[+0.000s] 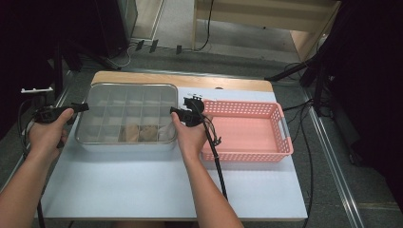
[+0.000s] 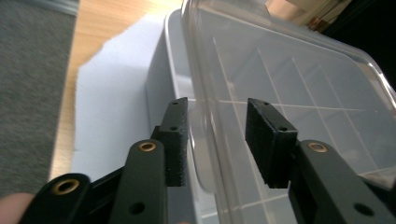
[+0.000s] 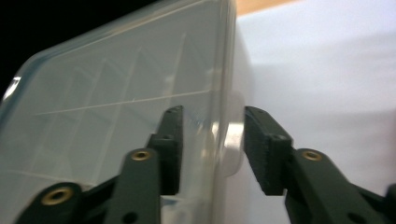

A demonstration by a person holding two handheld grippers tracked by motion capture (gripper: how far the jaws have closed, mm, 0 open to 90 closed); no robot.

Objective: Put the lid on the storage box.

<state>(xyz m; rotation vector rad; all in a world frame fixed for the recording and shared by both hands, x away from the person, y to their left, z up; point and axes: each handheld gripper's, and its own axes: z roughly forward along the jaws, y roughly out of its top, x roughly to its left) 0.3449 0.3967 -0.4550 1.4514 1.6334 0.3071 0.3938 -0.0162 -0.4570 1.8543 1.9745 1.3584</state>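
A clear plastic compartment box (image 1: 83,124) with a transparent lid (image 1: 126,97) lies on the white table top (image 1: 142,180). Brown pieces (image 1: 138,133) sit in its near compartments. My left gripper (image 1: 84,107) is at the box's left edge. In the left gripper view it (image 2: 217,119) is open, with the lid's rim (image 2: 198,88) running between the jaws and a gap on both sides. My right gripper (image 1: 175,112) is at the right edge. It (image 3: 212,126) is open too, astride the lid's rim (image 3: 224,93) and a small tab (image 3: 232,154).
A pink slotted basket (image 1: 285,137) stands just right of the box, close behind the right hand. The right gripper's cable (image 1: 216,161) trails over the near table. Bare wood (image 1: 190,80) runs along the table's far edge, and dark stands flank both sides.
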